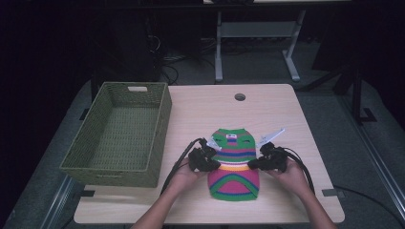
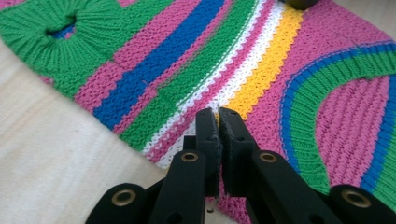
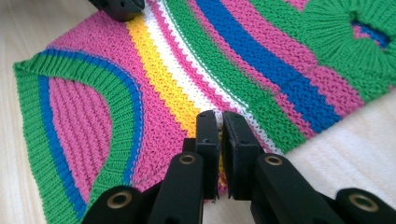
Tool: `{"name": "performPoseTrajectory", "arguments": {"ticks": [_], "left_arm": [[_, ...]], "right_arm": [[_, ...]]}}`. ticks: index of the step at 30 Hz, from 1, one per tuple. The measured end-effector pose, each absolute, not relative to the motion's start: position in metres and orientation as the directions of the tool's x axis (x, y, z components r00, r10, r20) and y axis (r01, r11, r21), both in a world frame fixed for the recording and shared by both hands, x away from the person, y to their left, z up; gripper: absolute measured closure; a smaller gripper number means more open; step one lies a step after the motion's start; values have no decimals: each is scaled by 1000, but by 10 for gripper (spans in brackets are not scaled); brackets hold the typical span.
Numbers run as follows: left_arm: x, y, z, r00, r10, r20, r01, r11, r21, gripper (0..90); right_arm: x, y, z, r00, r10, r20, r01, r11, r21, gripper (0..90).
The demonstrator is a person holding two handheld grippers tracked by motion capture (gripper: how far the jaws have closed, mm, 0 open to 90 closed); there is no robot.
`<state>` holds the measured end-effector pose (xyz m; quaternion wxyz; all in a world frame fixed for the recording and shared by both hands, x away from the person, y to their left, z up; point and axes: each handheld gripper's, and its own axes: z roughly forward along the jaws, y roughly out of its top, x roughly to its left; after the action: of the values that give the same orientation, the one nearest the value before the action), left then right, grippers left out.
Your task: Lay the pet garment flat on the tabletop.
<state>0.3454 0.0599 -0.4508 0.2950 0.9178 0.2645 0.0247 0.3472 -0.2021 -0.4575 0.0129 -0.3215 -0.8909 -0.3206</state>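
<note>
A small knit sweater in pink, green, blue, white and yellow stripes lies flat on the wooden table, near its front edge. My left gripper sits at the sweater's left edge and my right gripper at its right edge, both at the yellow stripe. In the left gripper view the jaws are shut, with the edge of the sweater pinched between them. The right gripper view shows the same: the gripper is closed on the edge of the sweater. Each view shows the other gripper's tip at the top edge.
An open-topped green woven basket stands on the left part of the table, close to my left hand. A round cable hole is at the table's far middle. Cables trail from both grippers toward the front edge.
</note>
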Motion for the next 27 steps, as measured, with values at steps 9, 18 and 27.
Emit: {"name": "performPoseTrajectory", "arguments": {"ticks": [9, 18, 27], "left_arm": [[357, 56, -453, 834, 540, -112, 498, -650, 574, 834], [369, 54, -455, 813, 570, -120, 520, -617, 591, 816], [376, 57, -457, 786, 607, -119, 539, -579, 612, 778]], "right_arm": [[356, -209, -460, -750, 620, 232, 616, 525, 587, 809], [366, -214, -463, -713, 661, 235, 634, 465, 617, 781], [377, -208, -461, -690, 688, 225, 654, 459, 601, 728]]}}
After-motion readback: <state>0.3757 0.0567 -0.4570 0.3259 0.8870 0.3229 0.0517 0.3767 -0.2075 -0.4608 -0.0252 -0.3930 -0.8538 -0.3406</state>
